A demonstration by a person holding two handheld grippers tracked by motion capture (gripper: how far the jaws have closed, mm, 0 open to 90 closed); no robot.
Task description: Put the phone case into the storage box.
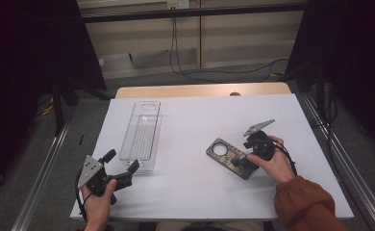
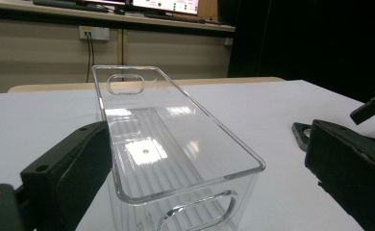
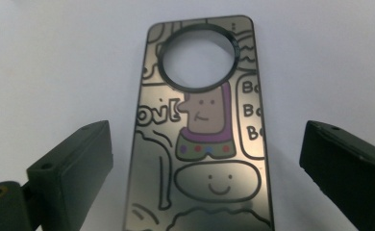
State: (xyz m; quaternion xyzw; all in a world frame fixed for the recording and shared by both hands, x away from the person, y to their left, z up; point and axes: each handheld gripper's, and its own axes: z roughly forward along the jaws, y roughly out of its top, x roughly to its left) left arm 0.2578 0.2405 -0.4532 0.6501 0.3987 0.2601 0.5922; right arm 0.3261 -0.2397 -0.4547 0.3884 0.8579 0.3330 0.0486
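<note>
A flat dark plate (image 1: 230,156) with a round hole and cartoon drawings lies on the white table right of centre. My right gripper (image 1: 242,161) hangs over its near end, open. In the right gripper view the plate (image 3: 202,130) lies between the two spread jaws of that gripper (image 3: 205,166), with a gap on each side. A clear plastic bin (image 1: 141,134) stands lengthwise left of centre, with nothing inside. My left gripper (image 1: 122,162) is open at the bin's near end. In the left gripper view the bin (image 2: 176,154) rises just ahead of that gripper (image 2: 200,192), its left jaw beside the bin's corner.
The white sheet (image 1: 200,120) covers a wooden table whose far edge (image 1: 202,90) shows. Metal rails run along both sides on the floor. Cables hang at the back wall. The plate's edge (image 2: 301,134) and the other gripper (image 2: 374,102) show at the right of the left gripper view.
</note>
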